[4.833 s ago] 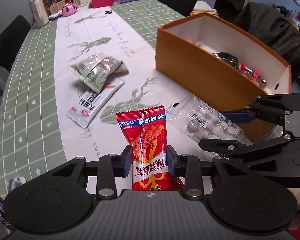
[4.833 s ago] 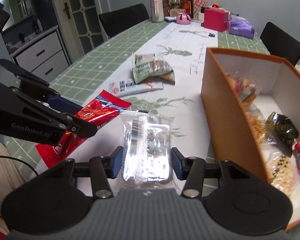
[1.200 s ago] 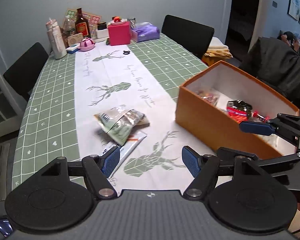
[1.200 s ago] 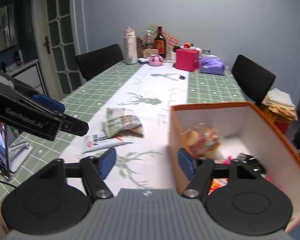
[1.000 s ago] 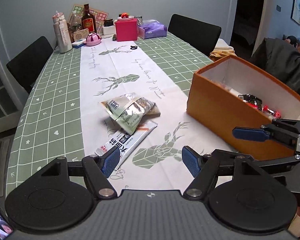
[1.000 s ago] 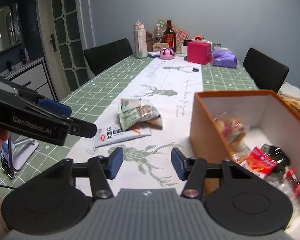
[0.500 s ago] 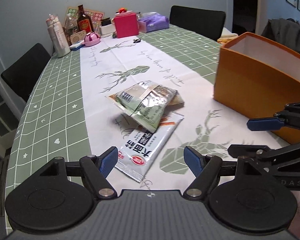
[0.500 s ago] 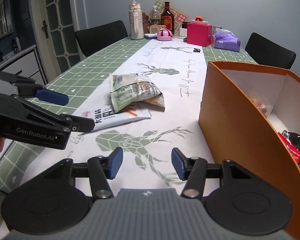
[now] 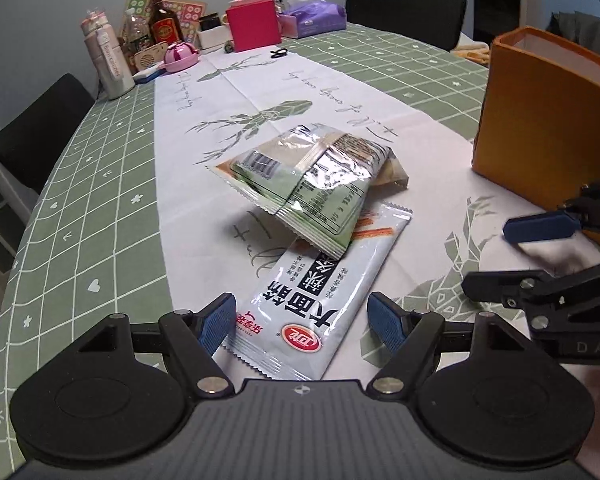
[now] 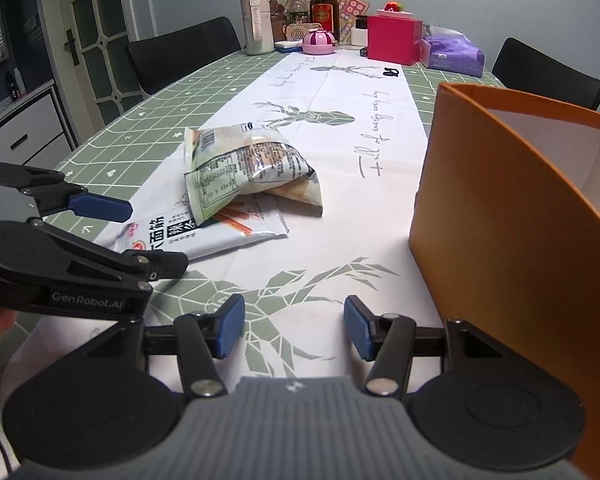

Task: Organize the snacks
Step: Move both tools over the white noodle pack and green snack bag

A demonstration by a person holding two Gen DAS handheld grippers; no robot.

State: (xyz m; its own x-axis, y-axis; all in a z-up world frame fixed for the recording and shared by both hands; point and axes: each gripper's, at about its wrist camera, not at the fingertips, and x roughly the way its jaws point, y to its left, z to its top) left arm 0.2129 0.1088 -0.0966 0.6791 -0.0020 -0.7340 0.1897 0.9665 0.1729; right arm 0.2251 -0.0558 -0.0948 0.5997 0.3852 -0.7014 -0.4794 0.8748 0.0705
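Left wrist view: left gripper (image 9: 302, 322) hangs low over the table, jaws spread wide, pads clear of everything. The long flat white snack packet with black lettering and a red logo (image 9: 320, 300) lies on the white deer-print table runner (image 9: 228, 92), its near end between the blue pads, not pinched. Judgement: the wide spread suits the packet's breadth. A crinkled green-and-silver foil snack bag (image 9: 304, 184) rests on the packet's far end, so lifting may drag or tip it. The tall orange cardboard box (image 9: 540, 128) stands to the right; right gripper's fingers (image 9: 540, 228) show just before it.

Right wrist view: right gripper (image 10: 294, 328) has jaws apart, nothing between them, only bare runner below. The foil bag lies ahead and left, probably its target. The orange box sits close on the right, its inside hidden from here
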